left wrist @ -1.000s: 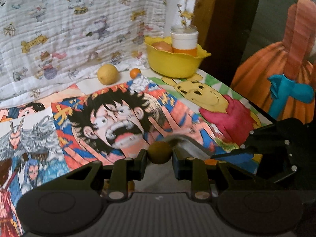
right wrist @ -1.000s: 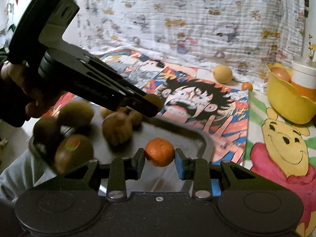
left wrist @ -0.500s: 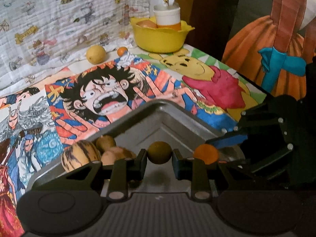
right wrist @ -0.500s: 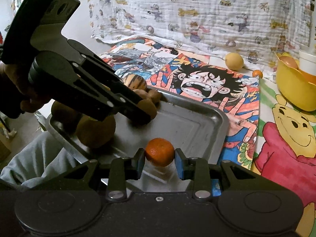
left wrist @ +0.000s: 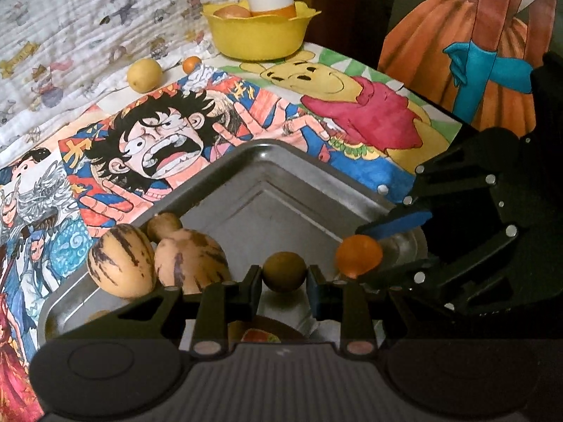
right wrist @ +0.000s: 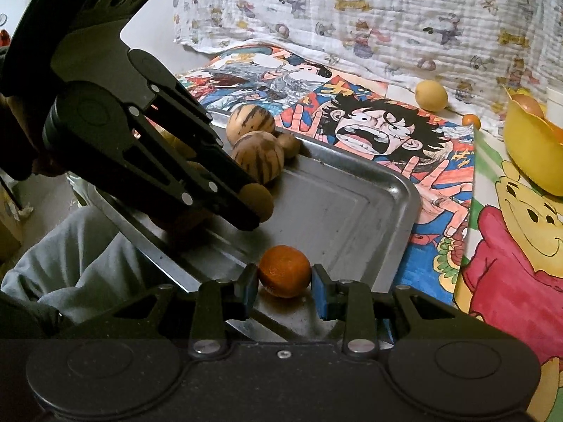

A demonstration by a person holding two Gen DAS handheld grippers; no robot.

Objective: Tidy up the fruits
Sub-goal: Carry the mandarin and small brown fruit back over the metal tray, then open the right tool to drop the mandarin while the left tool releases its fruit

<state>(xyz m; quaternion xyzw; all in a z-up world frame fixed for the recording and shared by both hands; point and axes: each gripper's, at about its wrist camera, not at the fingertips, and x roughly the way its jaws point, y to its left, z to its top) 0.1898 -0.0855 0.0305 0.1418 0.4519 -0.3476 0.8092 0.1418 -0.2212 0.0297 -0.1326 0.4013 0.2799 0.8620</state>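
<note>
A: Where do we stand with the fruit?

B: We have both hands over the metal tray. Our left gripper is pinching a small brown fruit, and our right gripper is pinching a small orange above the tray's near edge. Neither is set down yet, as far as we can judge.

A: What is already in the tray?

B: Two striped melons and a small brown fruit beside them sit against the tray's left rim, with more fruit partly hidden under our left gripper. So we judge the sorting well under way.

A: And what is left?

B: Beyond the tray, on the desk, a yellow lemon-like fruit and a tiny orange lie just beside the patterned cloth. A yellow bowl further back holds a pale fruit and a white cup.

A: Anything we cannot make out?

B: The tray's near corner is cut off by our gripper bodies, so we cannot count its fruit. Something red and green shows below our left gripper, but we cannot tell what it is. Whether the bowl's fruit belongs to the job, we cannot say.
</note>
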